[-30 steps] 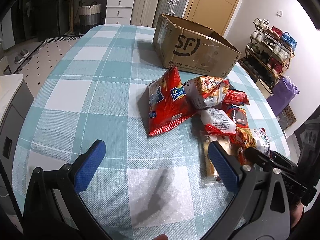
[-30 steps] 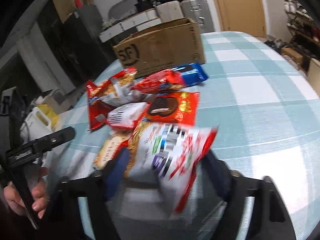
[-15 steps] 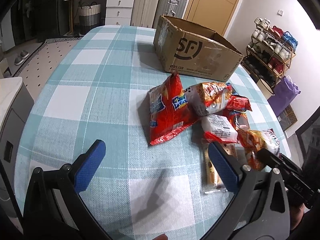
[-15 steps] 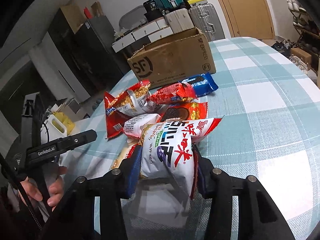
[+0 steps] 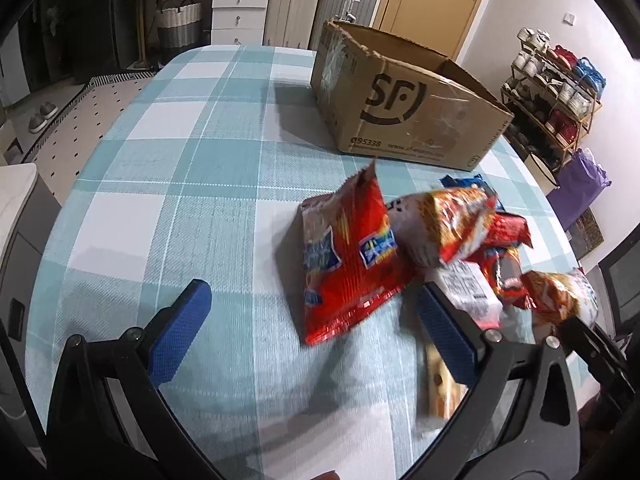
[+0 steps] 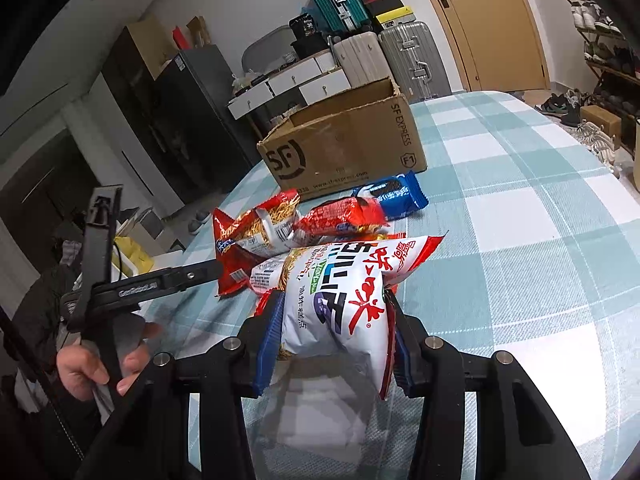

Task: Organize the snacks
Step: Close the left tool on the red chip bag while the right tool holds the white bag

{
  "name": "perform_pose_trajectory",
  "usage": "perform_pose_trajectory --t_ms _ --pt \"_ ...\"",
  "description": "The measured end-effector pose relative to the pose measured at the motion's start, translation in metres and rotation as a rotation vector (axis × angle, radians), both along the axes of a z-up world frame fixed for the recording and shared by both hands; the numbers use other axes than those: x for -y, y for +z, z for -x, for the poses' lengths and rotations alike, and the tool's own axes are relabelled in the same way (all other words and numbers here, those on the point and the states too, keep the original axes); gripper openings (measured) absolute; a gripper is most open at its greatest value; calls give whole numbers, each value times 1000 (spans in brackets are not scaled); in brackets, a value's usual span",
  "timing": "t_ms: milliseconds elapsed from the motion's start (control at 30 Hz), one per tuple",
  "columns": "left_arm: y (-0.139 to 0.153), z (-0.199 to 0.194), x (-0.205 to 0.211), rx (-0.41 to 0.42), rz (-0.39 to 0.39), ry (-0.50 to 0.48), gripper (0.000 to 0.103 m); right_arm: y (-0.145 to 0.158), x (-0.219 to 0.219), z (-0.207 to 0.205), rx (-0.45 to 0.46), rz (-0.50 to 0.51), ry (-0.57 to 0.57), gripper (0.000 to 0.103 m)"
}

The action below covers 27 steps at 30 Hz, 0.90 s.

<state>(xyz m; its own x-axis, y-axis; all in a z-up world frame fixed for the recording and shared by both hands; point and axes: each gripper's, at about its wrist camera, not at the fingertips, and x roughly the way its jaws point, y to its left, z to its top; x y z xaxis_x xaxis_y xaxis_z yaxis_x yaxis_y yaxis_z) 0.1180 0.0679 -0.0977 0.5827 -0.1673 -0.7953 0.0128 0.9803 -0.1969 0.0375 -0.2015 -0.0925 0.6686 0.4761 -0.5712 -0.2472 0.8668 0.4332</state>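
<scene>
My right gripper (image 6: 332, 340) is shut on a white and red snack bag (image 6: 344, 292) and holds it above the table; the same bag shows at the right of the left wrist view (image 5: 560, 296). My left gripper (image 5: 316, 332) is open and empty, low over the tablecloth, just in front of a big red snack bag (image 5: 348, 260). A pile of snack packs lies behind it, among them a red noodle pack (image 6: 260, 228), a red pack (image 6: 344, 216) and a blue cookie pack (image 6: 392, 196). An open cardboard SF box (image 5: 400, 100) (image 6: 344, 148) stands behind the pile.
The table (image 5: 180, 160) has a teal and white checked cloth. A flat biscuit pack (image 5: 440, 392) lies under my left gripper's right finger. A shoe rack (image 5: 556, 92) stands to the right, suitcases (image 5: 320, 4) and drawers behind the table.
My right gripper has closed on the white and red bag and lifted it clear of the pile. My left gripper has moved forward, closer to the big red bag.
</scene>
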Motion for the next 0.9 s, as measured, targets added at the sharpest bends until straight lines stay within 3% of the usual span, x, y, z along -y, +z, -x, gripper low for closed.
perform_pose_trajectory --t_ms 600,700,800,833,867,900 --pt "-15 -49 10 -20 -11 10 102 -1 13 -19 -5 -19 -14 46" --pt "-18 -53 10 -21 -9 0 96 -3 13 -22 -12 -22 -12 46" --pt "-20 -53 10 -13 -4 -16 80 -5 14 -24 -18 -30 -10 46" --pt "-19 -52 11 -1 -11 -31 58 -6 13 -26 -19 -30 -9 46" --pt "-19 -52 12 4 -14 -49 47 -6 13 -26 -19 -30 -7 46" --pt "-18 -52 14 9 -23 -68 46 -6 13 -26 -19 -29 -6 46"
